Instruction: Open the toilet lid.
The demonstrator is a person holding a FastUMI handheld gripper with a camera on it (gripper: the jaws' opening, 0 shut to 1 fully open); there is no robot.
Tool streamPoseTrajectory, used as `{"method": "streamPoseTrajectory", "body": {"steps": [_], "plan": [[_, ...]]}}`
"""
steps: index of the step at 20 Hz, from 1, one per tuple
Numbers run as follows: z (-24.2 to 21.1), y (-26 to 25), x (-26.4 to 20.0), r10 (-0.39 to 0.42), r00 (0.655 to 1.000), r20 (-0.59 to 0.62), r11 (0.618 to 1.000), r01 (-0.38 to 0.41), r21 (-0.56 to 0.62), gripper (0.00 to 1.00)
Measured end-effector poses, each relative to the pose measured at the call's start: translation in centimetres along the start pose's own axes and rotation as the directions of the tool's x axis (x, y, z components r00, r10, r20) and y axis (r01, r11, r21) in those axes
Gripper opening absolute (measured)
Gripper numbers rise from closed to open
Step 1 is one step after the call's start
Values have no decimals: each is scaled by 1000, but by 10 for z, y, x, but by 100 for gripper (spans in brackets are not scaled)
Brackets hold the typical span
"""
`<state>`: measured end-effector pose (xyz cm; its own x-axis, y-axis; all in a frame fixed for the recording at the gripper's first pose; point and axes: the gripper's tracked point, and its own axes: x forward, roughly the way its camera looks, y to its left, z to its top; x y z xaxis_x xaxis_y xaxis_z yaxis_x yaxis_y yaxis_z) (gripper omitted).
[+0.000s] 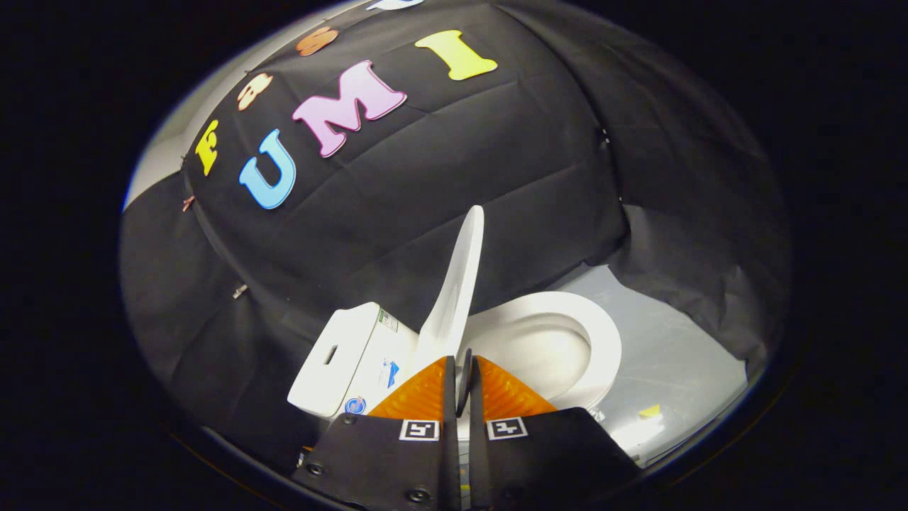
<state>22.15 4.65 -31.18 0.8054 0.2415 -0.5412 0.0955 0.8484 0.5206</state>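
Gripper view: fingers (461,369) clamp the raised toilet lid's (457,284) lower edge, apparently, above the seat (596,333).

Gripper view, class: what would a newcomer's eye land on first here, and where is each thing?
The white toilet lid stands raised, edge-on, just ahead of the gripper, whose fingers are nearly together with a thin dark edge between them. Beside the lid lies the open seat ring, and on its other side the tank.

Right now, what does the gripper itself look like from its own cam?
The gripper has two wedge-shaped fingers with ribbed inner faces, mounted on flat dark plates. Each plate carries a square black-and-white fiducial marker near the finger base, and round screw heads sit along the plate edges.
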Motion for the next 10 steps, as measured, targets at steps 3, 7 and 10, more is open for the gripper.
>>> {"method": "streamPoseTrajectory", "body": {"steps": [3,7,10], "plan": [[3,23,-4,-33,999,17,999,33,-25,10],[4,54,-3,-57,998,40,997,59,-46,9],[6,86,2,-66,997,48,993,70,-91,10]]}}
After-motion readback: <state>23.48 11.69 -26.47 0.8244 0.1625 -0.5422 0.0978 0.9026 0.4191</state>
